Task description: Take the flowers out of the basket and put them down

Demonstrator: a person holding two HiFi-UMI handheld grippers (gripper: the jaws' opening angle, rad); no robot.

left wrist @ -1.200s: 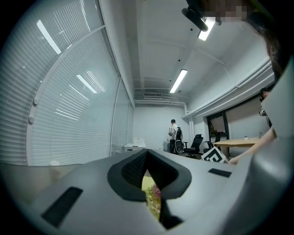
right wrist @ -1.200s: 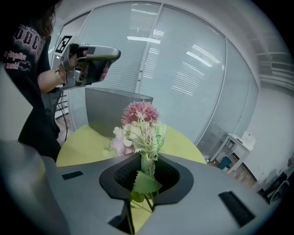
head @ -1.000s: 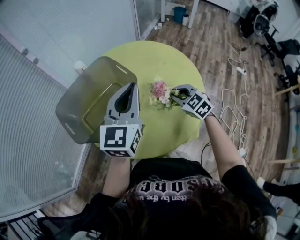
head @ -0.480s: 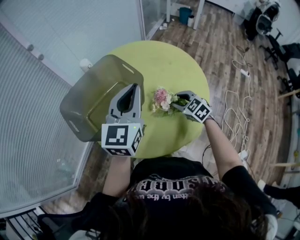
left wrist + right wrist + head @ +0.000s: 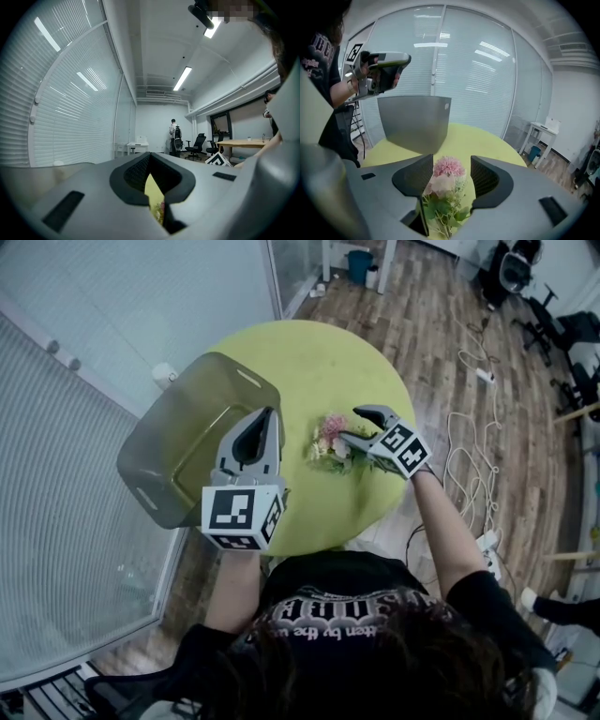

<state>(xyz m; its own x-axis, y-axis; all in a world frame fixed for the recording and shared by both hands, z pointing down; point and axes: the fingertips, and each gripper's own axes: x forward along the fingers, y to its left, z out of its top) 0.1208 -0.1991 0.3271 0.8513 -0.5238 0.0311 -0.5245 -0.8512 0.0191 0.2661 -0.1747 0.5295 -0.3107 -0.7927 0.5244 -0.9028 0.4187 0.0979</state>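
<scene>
A small bunch of pink flowers (image 5: 330, 439) with green stems lies on the round yellow-green table (image 5: 309, 362). My right gripper (image 5: 351, 425) is open just right of it. Its jaws have just been opening, and the flowers (image 5: 443, 180) stand between the pads without being pressed. The grey basket (image 5: 187, 442) sits tilted at the table's left edge, and in the right gripper view this basket (image 5: 415, 119) rises behind the flowers. My left gripper (image 5: 266, 416) hovers shut and empty beside the basket, pointing level, with the left gripper (image 5: 151, 158) showing only a slit of table.
A glass wall with blinds (image 5: 84, 343) runs close along the left. White cables (image 5: 469, 456) trail over the wooden floor on the right. Office chairs (image 5: 525, 277) stand at the far right. A person (image 5: 174, 136) stands far off in the room.
The right jaws have opened off the flower stems, and the bunch now lies loose on the table. The left gripper and basket have stayed put.
</scene>
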